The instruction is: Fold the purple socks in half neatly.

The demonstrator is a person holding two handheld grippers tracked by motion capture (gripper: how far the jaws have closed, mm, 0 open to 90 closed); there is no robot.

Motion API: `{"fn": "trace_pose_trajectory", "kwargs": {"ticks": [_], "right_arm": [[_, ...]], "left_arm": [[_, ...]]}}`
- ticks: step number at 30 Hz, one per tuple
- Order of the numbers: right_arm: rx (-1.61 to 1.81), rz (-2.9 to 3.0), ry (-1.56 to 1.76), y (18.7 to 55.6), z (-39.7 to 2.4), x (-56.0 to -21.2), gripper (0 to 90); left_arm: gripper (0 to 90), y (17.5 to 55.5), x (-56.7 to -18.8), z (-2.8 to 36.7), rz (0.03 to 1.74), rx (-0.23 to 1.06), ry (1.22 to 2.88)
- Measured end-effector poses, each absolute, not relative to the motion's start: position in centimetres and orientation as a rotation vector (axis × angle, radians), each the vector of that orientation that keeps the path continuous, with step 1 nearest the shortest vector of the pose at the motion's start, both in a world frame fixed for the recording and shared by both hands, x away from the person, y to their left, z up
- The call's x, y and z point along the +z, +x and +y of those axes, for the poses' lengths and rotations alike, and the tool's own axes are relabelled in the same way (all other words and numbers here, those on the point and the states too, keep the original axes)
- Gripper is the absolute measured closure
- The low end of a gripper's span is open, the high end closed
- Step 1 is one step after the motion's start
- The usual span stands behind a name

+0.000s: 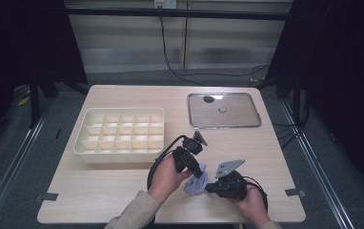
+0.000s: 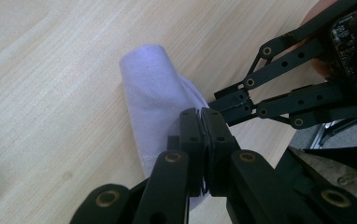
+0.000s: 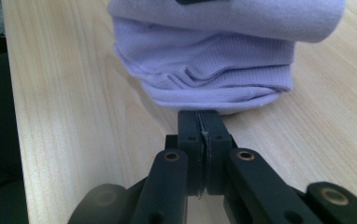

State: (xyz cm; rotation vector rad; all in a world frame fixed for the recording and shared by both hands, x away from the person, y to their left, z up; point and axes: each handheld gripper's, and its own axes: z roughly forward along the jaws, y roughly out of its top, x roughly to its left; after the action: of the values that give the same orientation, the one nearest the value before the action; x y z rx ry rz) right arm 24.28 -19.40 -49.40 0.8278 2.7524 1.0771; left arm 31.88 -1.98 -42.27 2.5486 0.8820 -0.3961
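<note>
Starting at the left of the high view, I see the cream divided organizer box (image 1: pixel 119 135) sitting on the light wooden table (image 1: pixel 99 186), its small compartments open to the camera. Moving right, my left gripper (image 1: pixel 200 171) angles down from the left hand (image 1: pixel 166 179) onto a folded lavender cloth (image 1: pixel 197 183), which lies on the table near the front edge, between my two hands. In the left gripper view the jaws are pressed together with a fold of that cloth (image 2: pixel 160 100) pinched between them, the fabric bunching out on the far side. Just to the right of the cloth in the high view, my right gripper (image 1: pixel 209 187) points leftward at it from the right hand (image 1: pixel 252 202), its grey three-cornered plate on top. In the right gripper view its jaws are also pressed together, their tips at the lower hem of the cloth (image 3: pixel 204 70); a thin sliver seems to lie between the pads, but I cannot tell for sure that fabric is caught there. Farther back on the right side of the table, well apart from my hands, lies a metal tray (image 1: pixel 224 110) with a shiny flat bottom.
</note>
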Motion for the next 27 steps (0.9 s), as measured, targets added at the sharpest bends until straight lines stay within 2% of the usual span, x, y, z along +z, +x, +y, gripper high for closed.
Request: {"fn": "trace_pose_trajectory", "kwargs": {"ticks": [27], "right_arm": [[1.096, 2.749, 0.824, 24.40, -19.07, -49.50, 88.4]], "left_arm": [[88.3, 31.71, -42.67, -1.76, 0.885, -0.397, 2.552]]}}
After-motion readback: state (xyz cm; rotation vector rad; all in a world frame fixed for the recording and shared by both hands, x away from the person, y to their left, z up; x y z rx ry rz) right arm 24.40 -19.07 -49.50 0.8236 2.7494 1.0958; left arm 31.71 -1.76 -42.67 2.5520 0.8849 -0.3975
